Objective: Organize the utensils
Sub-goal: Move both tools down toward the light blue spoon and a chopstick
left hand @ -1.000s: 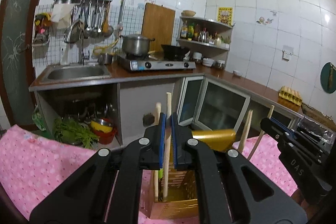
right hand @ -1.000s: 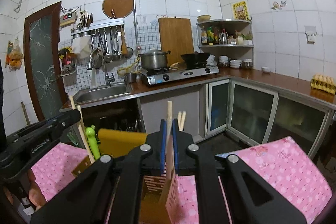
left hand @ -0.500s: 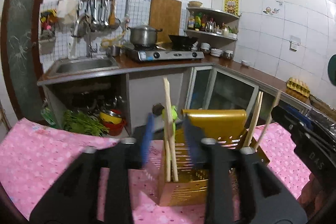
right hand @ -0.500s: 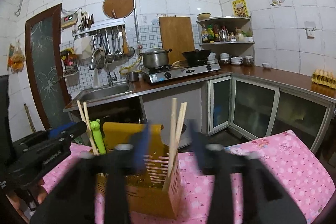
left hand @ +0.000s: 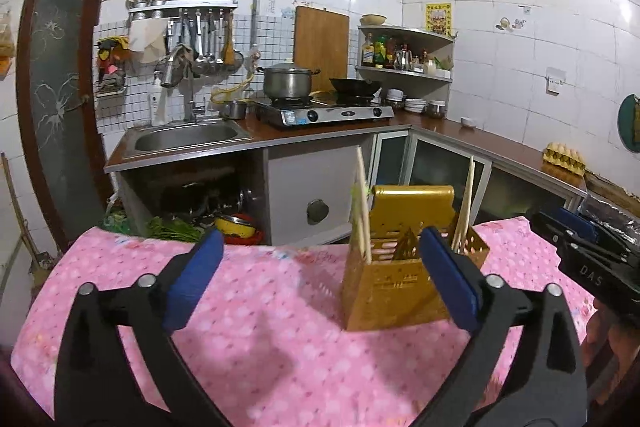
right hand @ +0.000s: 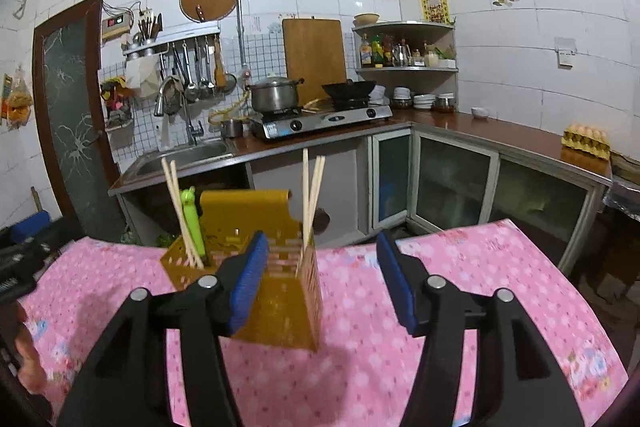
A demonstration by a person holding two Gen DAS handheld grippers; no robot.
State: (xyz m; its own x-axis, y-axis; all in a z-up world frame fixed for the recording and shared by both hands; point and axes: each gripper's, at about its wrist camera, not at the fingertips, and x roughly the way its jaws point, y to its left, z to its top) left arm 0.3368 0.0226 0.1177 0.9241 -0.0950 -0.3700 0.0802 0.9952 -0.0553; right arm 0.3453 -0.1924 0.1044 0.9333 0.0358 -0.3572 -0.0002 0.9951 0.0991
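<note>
Letting go is what marks this moment: a second ago each gripper was clamped on a chopstick standing in the holder, and now both sets of jaws have just been opening, with nothing between the pads.

The left gripper stands spread as wide as it goes and empty. The gold utensil holder sits ahead of it and toward its right finger, farther off than it was a second ago. The chopsticks it released lean in the compartment nearest its centre line, beside a green-handled utensil, while a second pair stands beyond its right finger.

The right gripper is partly spread and also empty. The holder lies ahead and toward its left finger, and that second pair rises just inside its left pad, upright with a slight lean.

The holder rests on the pink cloth, apart from both grippers.

By my reading, both placements are done: every chopstick in view stands in the holder, and no loose utensil shows on the cloth, so this part of the tidying looks finished.
</note>
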